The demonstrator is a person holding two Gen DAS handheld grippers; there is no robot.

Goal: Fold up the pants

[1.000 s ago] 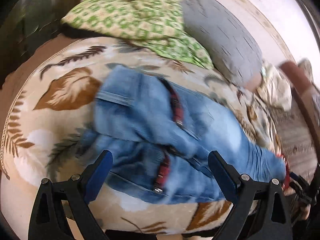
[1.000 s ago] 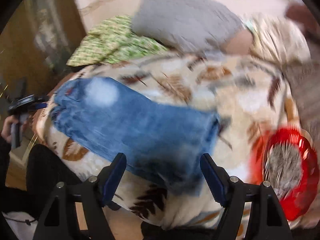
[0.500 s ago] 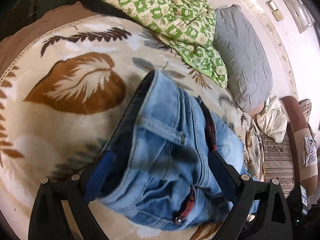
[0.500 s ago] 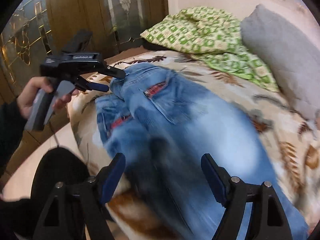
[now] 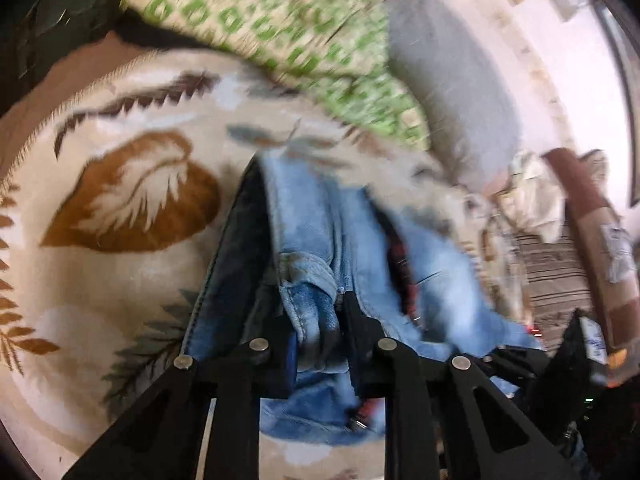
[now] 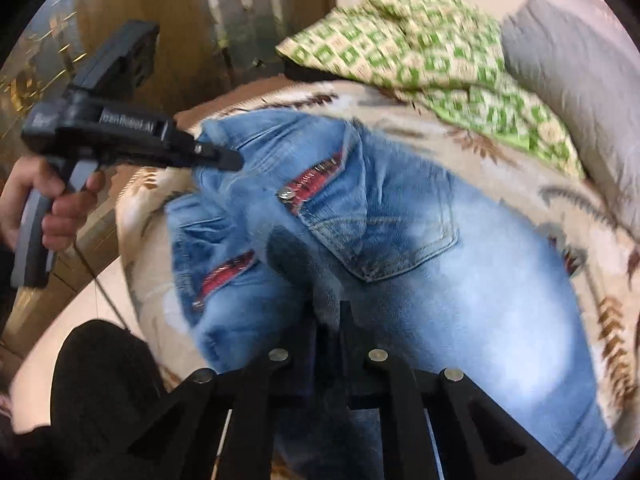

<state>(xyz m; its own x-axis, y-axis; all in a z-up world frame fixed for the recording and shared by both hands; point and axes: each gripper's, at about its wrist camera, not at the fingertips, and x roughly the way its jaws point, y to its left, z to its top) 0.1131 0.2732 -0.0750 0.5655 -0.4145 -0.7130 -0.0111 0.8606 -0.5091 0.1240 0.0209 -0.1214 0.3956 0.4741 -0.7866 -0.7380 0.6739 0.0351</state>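
Note:
Light blue jeans point(image 5: 304, 216) lie on a leaf-patterned blanket point(image 5: 120, 200), waist end toward me, with red-trimmed back pockets facing up point(image 6: 440, 280). My left gripper point(image 5: 316, 308) is closing, and its pads press on a bunched fold of the waistband. From the right wrist view the left gripper point(image 6: 236, 160) bites the far waist corner, with a hand point(image 6: 52, 200) on its grip. My right gripper point(image 6: 330, 312) is shut on a pinch of denim at the near edge, below the back pocket.
A green checked quilt point(image 6: 420, 48) and a grey pillow point(image 6: 580, 80) lie at the head of the bed. A wooden wardrobe point(image 6: 200, 20) stands behind. The person's dark trouser leg point(image 6: 100, 380) is at the bed's near edge. A striped armchair point(image 5: 560, 280) stands to the right.
Both grippers went from wide open to closed on the jeans. The right one swept from the leg hems up to the waist area. The left one edged onto the waistband.

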